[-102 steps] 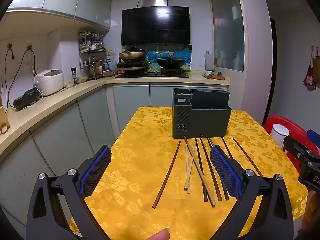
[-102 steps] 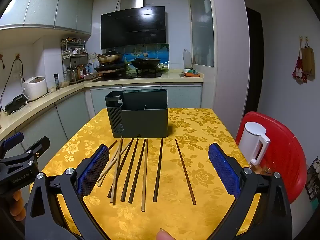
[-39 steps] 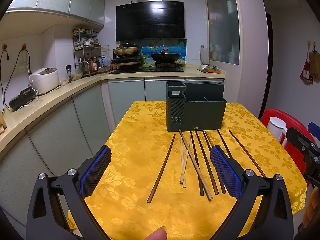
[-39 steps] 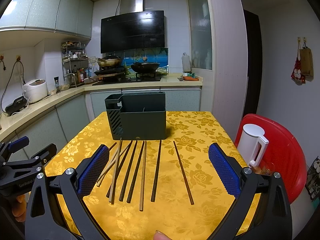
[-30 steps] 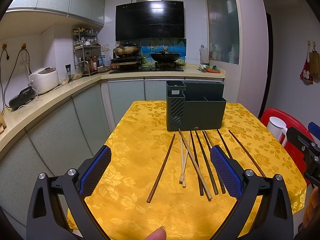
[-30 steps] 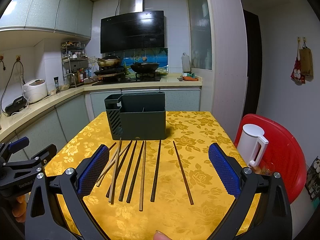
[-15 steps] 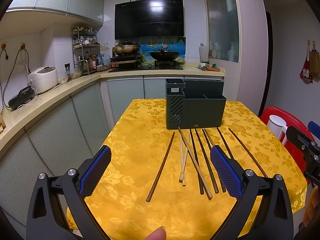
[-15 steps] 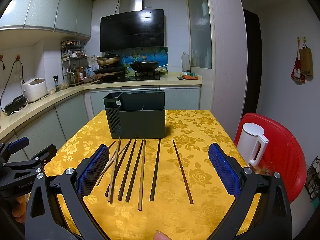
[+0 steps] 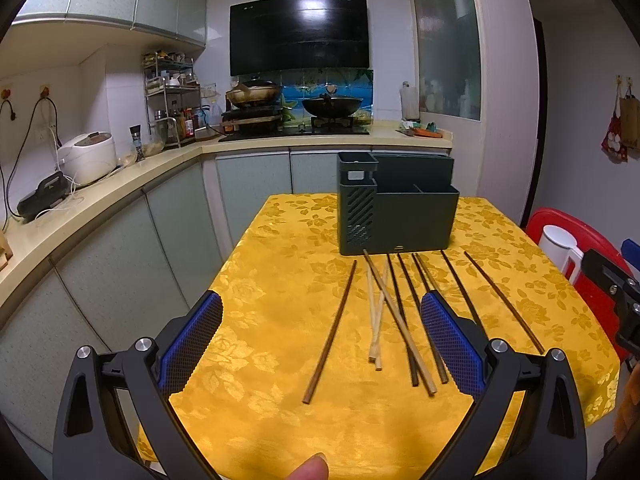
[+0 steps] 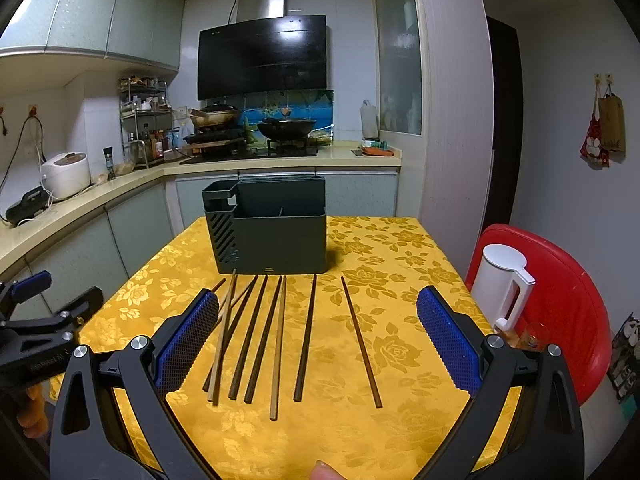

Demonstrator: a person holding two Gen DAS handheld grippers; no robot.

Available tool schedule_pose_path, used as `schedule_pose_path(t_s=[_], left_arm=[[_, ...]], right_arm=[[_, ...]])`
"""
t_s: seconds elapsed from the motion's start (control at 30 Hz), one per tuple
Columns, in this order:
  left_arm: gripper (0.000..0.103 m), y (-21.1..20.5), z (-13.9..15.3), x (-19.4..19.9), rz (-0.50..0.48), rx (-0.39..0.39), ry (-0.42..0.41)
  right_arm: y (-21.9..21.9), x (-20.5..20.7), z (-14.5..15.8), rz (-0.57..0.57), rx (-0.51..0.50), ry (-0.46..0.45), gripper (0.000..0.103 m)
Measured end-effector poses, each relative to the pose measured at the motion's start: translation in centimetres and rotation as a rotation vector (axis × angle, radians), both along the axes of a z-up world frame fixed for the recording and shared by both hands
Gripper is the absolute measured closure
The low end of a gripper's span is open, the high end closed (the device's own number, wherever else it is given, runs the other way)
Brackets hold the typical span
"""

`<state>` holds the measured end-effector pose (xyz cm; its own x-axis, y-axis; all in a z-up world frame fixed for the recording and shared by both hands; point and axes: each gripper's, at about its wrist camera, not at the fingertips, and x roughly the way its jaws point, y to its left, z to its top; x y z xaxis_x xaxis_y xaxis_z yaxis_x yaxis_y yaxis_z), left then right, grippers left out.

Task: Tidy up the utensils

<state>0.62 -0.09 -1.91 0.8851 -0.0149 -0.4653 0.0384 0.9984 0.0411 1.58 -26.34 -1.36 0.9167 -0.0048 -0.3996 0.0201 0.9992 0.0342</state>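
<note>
Nothing is sorted yet. All chopsticks (image 10: pixel 280 332) lie loose on the cloth in front of the holder (image 10: pixel 266 228), whose visible compartments look empty. Left gripper (image 9: pixel 320 344) and right gripper (image 10: pixel 316 340) hover, jaws apart, holding nothing.

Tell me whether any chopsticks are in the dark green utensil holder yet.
None visible. The chopsticks all lie flat on the yellow tablecloth before the utensil holder; nothing sticks above its rim, though its depths are hidden.

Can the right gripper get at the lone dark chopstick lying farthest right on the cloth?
Probably yes. The right gripper is open, and that chopstick lies apart from the others on the tablecloth with nothing over it.
</note>
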Motion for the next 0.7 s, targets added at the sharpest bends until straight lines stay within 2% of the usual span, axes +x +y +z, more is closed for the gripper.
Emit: schedule_pose_path(t_s=[0.13, 0.27, 0.4, 0.7], left_arm=[[0.007, 1.7, 0.2, 0.8, 0.024, -0.025, 0.009], [0.007, 3.4, -0.5, 2.0, 0.034, -0.045, 0.053], [0.007, 4.1, -2.3, 3.2, 0.025, -0.053, 0.115], [0.008, 2.9, -8.2, 5.4, -0.028, 0.009, 0.242]], right_arm=[[-0.5, 0.5, -0.4, -0.012, -0.014, 0.012, 0.007], [-1.1, 1.1, -1.3, -0.019, -0.028, 0.049, 0.007], [-2.2, 1.8, -2.7, -0.03, -0.031, 0.091, 0.007], [-4.1, 2.8, -5.8, -0.038, -0.028, 0.158, 0.007]])
